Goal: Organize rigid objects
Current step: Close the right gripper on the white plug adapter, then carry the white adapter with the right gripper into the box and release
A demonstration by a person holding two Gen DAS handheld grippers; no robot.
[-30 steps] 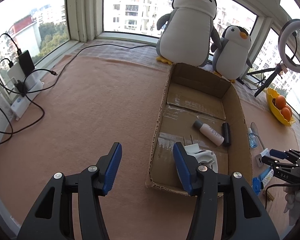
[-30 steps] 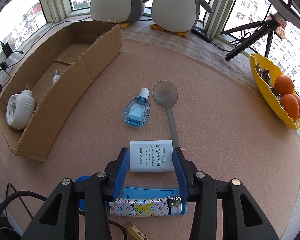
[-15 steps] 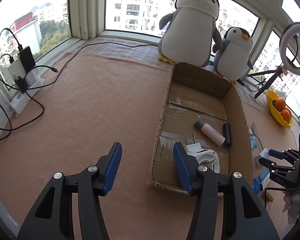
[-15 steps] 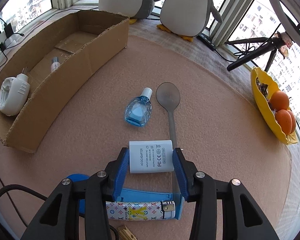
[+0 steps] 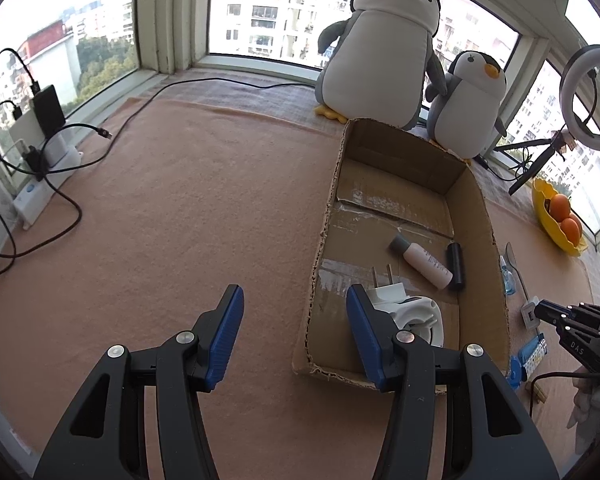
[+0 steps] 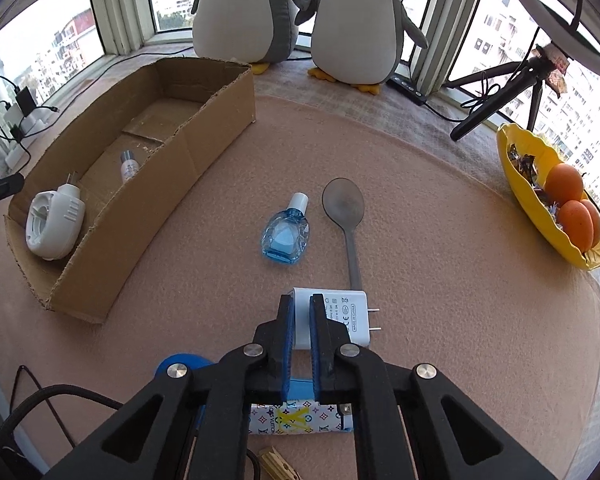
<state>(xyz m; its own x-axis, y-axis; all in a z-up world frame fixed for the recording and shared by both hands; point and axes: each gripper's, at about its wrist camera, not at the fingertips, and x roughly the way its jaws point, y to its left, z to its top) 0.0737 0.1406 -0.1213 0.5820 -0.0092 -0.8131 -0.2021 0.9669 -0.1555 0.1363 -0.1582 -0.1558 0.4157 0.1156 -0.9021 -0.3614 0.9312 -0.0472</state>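
My right gripper [image 6: 301, 300] has its jaws closing down to a thin slit with nothing pinched between them. Under its tips a white charger [image 6: 348, 312] lies flat on the mat, prongs to the right. Beyond it are a blue eye-drop bottle [image 6: 286, 236] and a grey spoon [image 6: 344, 204]. A patterned lighter [image 6: 284, 424] lies beneath the gripper. The cardboard box [image 5: 496, 264] holds a white plug-in device [image 5: 416, 312], a small pale bottle [image 5: 424, 262] and a black cylinder [image 5: 455, 266]. My left gripper [image 5: 294, 294] hangs open and empty at the box's near left corner.
Two plush penguins [image 5: 380, 52] stand behind the box. A yellow dish with oranges [image 6: 540, 184] and a ring-light tripod [image 6: 496, 92] are at the right. A power strip with cables [image 5: 36, 160] lies at the far left. A blue lid [image 6: 180, 364] lies near the lighter.
The right jaws, which straddled the charger's ends, have closed to a thin slit, and the charger now sits a little to the right under them. The left gripper stays as it was.
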